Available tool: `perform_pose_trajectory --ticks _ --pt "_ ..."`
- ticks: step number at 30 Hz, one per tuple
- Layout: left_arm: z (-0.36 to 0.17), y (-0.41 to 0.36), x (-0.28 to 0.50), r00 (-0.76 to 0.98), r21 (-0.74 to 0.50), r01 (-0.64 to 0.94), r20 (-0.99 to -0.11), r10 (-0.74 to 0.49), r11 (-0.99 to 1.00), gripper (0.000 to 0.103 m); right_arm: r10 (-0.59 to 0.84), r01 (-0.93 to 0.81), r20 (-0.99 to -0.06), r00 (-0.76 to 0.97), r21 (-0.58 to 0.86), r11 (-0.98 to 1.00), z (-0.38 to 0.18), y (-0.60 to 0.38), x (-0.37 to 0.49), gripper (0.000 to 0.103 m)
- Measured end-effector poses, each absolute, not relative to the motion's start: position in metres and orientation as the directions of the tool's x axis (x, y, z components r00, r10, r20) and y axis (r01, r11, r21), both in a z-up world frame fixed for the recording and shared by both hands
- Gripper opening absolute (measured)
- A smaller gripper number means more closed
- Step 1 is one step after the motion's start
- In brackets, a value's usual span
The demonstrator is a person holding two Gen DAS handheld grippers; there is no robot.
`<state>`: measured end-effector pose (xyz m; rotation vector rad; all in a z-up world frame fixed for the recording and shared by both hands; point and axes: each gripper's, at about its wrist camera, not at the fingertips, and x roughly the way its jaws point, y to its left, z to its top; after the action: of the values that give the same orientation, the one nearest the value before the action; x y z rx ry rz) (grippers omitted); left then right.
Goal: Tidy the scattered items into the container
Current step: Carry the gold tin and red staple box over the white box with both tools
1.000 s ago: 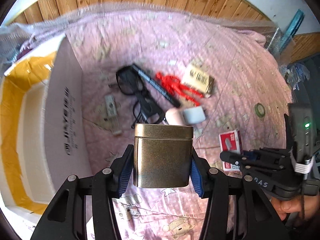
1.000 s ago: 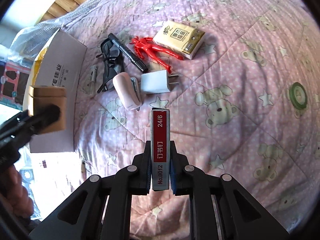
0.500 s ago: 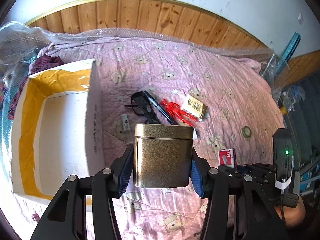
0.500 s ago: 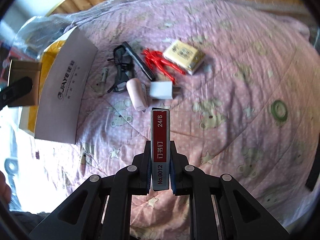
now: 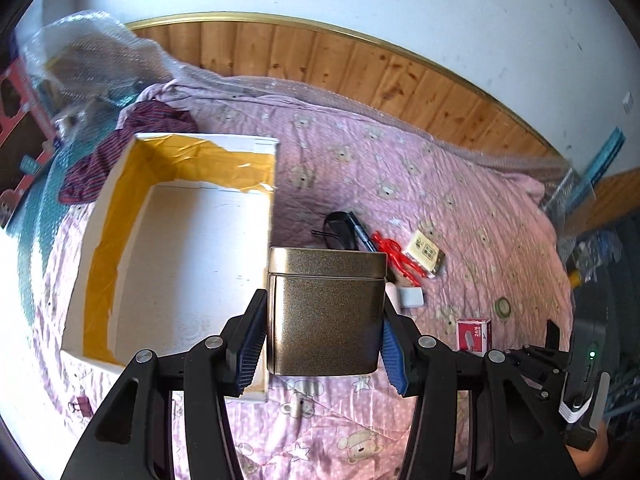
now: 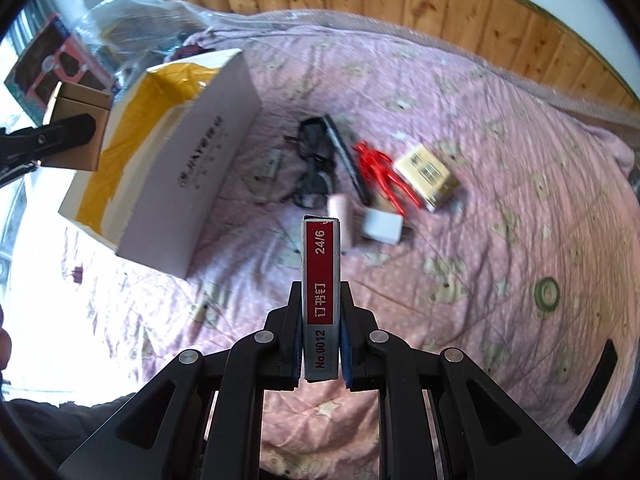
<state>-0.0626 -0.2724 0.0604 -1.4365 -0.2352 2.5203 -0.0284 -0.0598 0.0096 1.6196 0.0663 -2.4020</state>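
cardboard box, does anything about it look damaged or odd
Yes. The cardboard box has yellow tape lining its inner walls, torn raggedly along the far wall, baring white card. Its inside shows nothing but bare white card. No dents or crushed corners show.

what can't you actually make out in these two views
- Pink stapler: the left wrist view hides nearly all of it behind the gold tin in the left hand-held gripper; the right wrist view has it partly behind the staple box in the right hand-held gripper.
- Printing on the cardboard box side: motion-blurred in the right wrist view.
- Small flat item beside the sunglasses: too blurred to name.
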Motion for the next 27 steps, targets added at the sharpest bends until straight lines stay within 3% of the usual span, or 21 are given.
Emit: perform_pose_trajectory --ticks 27 --pt "0.074 -0.365 -0.046 -0.552 -0.307 0.036 -0.799 0.237 -0.951 0.052 -0.316 0.466 -0.88 -0.355 0.126 -0.876 0.064 -0.189 -0.05 0.016"
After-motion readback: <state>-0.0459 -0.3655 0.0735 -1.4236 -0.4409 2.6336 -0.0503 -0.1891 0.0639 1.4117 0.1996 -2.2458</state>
